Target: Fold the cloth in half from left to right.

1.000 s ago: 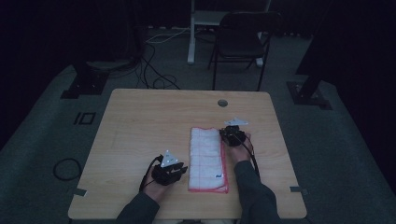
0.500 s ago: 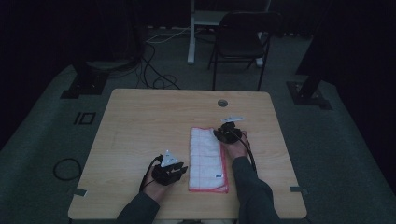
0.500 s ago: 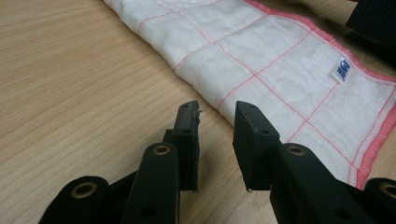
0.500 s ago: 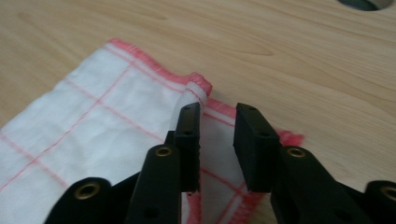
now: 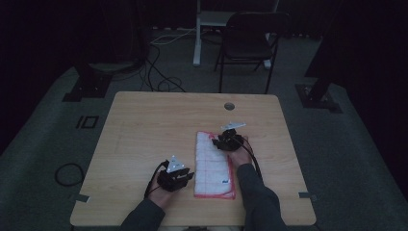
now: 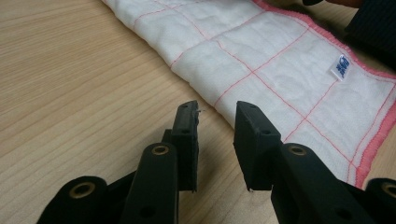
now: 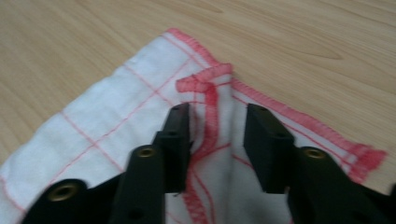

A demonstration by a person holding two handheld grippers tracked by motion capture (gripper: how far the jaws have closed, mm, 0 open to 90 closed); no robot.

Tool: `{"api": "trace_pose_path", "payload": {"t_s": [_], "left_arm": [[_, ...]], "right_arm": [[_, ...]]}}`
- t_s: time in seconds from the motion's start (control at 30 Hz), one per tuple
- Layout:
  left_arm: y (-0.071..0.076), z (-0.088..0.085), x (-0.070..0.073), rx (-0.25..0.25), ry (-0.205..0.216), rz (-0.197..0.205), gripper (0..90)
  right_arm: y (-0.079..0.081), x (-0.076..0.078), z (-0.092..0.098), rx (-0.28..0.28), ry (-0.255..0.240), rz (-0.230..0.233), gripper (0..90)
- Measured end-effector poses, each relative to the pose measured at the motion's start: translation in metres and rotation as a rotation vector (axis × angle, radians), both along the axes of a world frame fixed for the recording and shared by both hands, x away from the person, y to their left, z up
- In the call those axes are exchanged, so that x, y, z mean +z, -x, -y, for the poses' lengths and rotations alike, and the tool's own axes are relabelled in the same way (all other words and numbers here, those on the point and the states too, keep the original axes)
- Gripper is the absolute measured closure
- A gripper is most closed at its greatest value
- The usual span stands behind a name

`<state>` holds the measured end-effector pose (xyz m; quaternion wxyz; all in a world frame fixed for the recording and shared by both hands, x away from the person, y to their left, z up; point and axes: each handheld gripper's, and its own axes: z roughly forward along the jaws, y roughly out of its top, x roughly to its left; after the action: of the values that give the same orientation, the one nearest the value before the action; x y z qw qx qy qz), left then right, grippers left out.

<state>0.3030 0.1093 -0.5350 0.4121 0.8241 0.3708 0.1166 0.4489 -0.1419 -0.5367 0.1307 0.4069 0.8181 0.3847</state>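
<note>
Both tongs released at the cloth [image 5: 214,163].
Right gripper [image 7: 215,123] straddles its far right corner; left gripper [image 6: 215,123] waits beside its near left edge.

My white woven cloth [image 6: 261,60] carries a thin red grid of lines and a pink-red stitched hem, with a small white tag [image 6: 341,66] printed in blue. My left black tool [image 6: 215,140] and right black tool [image 7: 215,140] show brass-coloured rivets. The pale wooden counter [image 5: 159,125] has light tan grain.
</note>
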Motion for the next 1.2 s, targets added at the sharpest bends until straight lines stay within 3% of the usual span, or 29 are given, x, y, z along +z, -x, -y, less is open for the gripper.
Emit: {"api": "trace_pose_path", "payload": {"t_s": [0.2, 0.37, 0.97, 1.13, 1.2], "left_arm": [[0.000, 0.000, 0.000, -0.001, -0.002, -0.001, 70.6], [0.000, 0.001, -0.001, -0.002, -0.003, -0.001, 70.4], [0.000, 0.001, -0.001, -0.004, -0.003, -0.003, 69.7], [0.000, 0.002, -0.002, -0.006, -0.003, -0.004, 69.5], [0.001, 0.003, -0.002, -0.006, -0.004, -0.004, 69.4]], "right_arm": [[0.002, 0.003, -0.003, 0.021, 0.016, 0.033, 83.0], [0.003, 0.006, -0.003, 0.010, 0.020, 0.062, 86.3], [-0.003, 0.009, 0.012, -0.102, -0.014, 0.073, 84.7], [-0.007, 0.006, 0.014, -0.084, -0.057, 0.028, 73.6], [-0.007, 0.006, 0.011, -0.069, -0.049, 0.033, 71.0]]}}
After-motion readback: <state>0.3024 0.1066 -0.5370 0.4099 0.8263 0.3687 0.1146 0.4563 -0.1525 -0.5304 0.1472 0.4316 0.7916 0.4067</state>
